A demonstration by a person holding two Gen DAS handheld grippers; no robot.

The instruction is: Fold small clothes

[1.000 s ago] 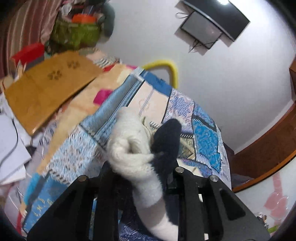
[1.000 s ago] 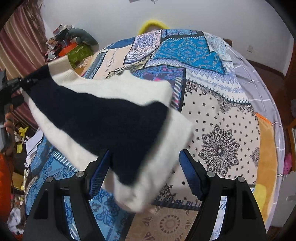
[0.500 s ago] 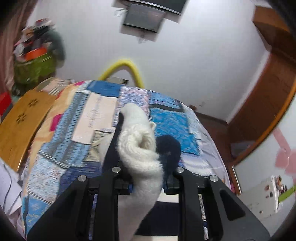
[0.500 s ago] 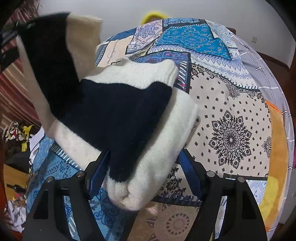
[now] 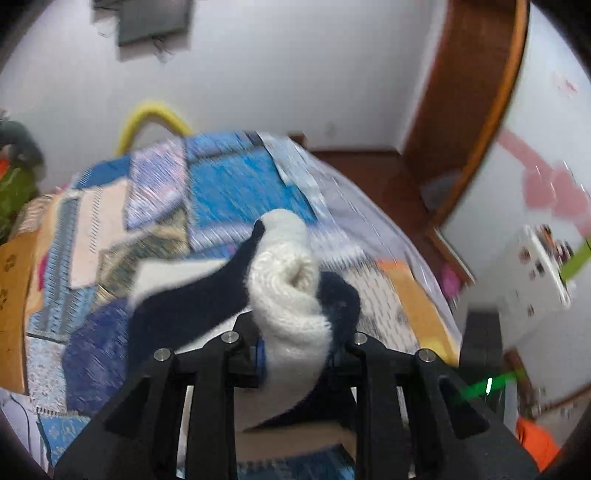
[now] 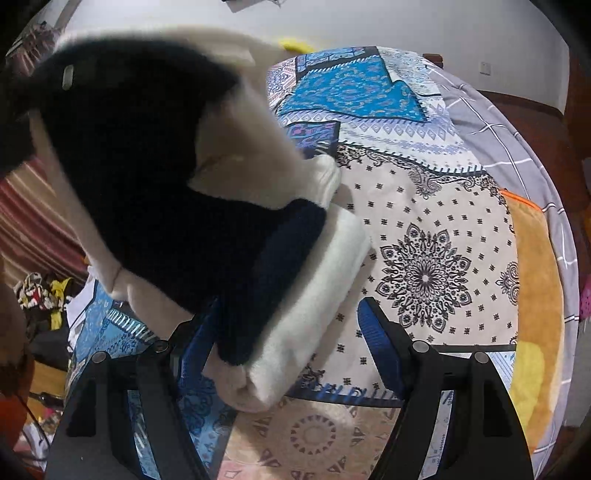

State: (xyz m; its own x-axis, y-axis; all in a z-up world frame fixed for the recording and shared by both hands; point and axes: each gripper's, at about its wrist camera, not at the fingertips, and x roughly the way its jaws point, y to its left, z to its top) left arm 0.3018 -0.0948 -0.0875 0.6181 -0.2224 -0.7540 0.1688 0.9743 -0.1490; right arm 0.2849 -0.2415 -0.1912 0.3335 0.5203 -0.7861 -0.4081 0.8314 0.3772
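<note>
Sweater [image 6: 221, 229], knitted in cream and navy bands, partly folded on the patchwork bedspread [image 6: 424, 236], lower half lying doubled near the bed's front edge, upper half lifted in the air and draped back over it. Left tongs [image 5: 295, 347] clenched on a bunched cream-and-navy fold of the sweater [image 5: 288, 291], cloth twisted into a roll between the fingers [image 5: 243, 350] and trailing down toward the bedspread [image 5: 221, 184]. Right tongs [image 6: 284, 332] released, blue-padded fingers [image 6: 380, 339] spread wide, the left one touching or tucked under the folded edge, the right one clear of the cloth over the mandala print. Motion blur across much of the left wrist view. Behind the bed: yellow hoop [image 5: 147, 118], wall-mounted screen [image 5: 151, 18], wooden door frame [image 5: 472, 110]. Striped curtain [image 6: 33, 221] off to the left in the right wrist view.
</note>
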